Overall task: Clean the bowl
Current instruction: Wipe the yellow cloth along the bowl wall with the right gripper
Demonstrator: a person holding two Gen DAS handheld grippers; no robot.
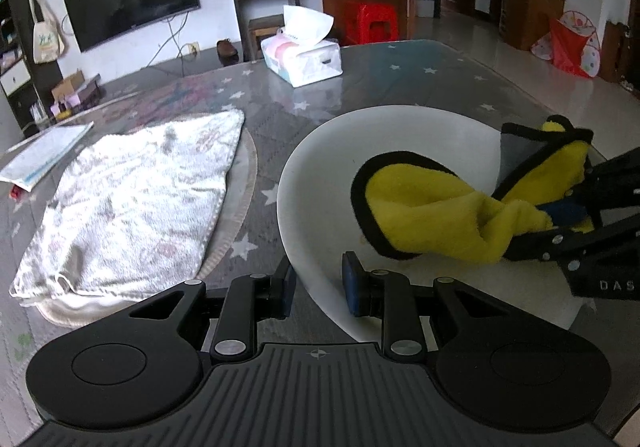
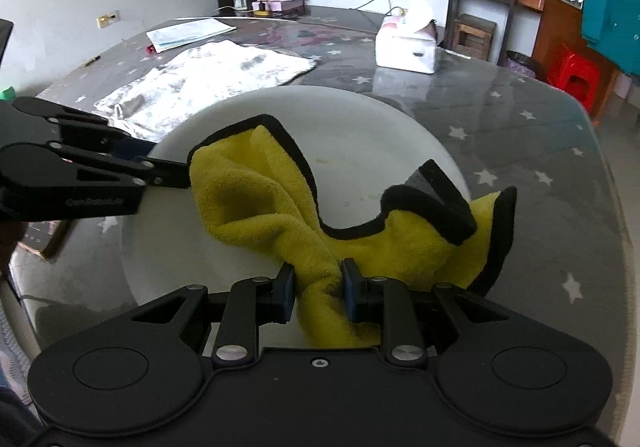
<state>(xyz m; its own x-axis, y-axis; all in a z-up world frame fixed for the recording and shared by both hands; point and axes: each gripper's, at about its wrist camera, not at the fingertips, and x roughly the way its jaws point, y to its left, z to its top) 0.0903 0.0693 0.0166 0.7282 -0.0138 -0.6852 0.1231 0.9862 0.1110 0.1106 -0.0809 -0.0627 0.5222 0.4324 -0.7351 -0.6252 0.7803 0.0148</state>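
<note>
A wide white bowl [image 1: 320,167] [image 2: 360,135] rests on the star-patterned table. Its near rim passes between the blue pads of my left gripper [image 1: 319,289], which is shut on it. In the right wrist view the left gripper [image 2: 176,169] reaches in from the left onto that rim. A yellow cloth with a black border [image 1: 432,207] [image 2: 248,187] lies bunched inside the bowl. My right gripper [image 2: 318,289] is shut on a fold of this cloth. Seen from the left wrist, the right gripper [image 1: 560,215] enters from the right, over the bowl's edge.
A white patterned towel [image 1: 132,203] [image 2: 208,75] lies spread on the table beyond the bowl. A tissue box [image 1: 304,59] [image 2: 406,47] stands at the far side. Papers [image 1: 44,155] [image 2: 188,33] lie near the far corner. The table edge [image 2: 612,167] curves close on the right.
</note>
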